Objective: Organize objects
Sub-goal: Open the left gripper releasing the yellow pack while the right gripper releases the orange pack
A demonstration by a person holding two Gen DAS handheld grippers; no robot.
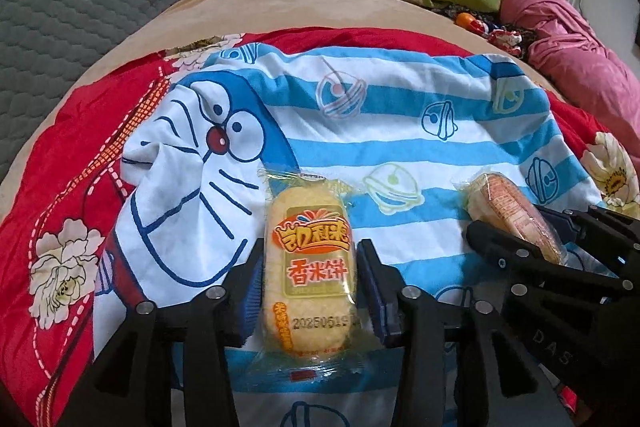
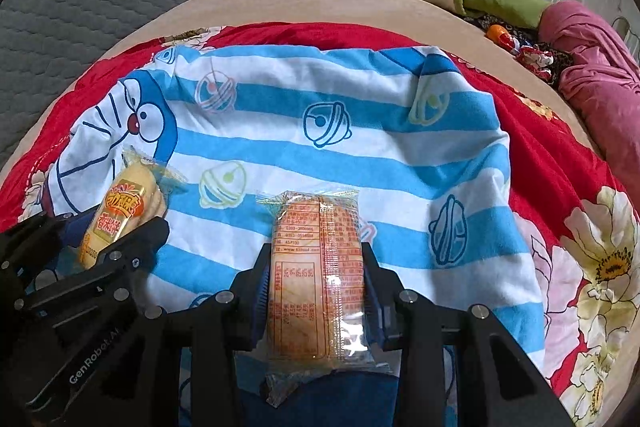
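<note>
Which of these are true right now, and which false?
1. The right gripper is shut on a packet with its printed back facing the camera. True.
2. Nothing sits between the left gripper's jaws. False: a second packet lies between them, front label up.
3. The striped cloth is under both packets. True.
4. The pink bundle lies on the striped cloth. False: it is far off to the right, clear of that cloth.
</note>
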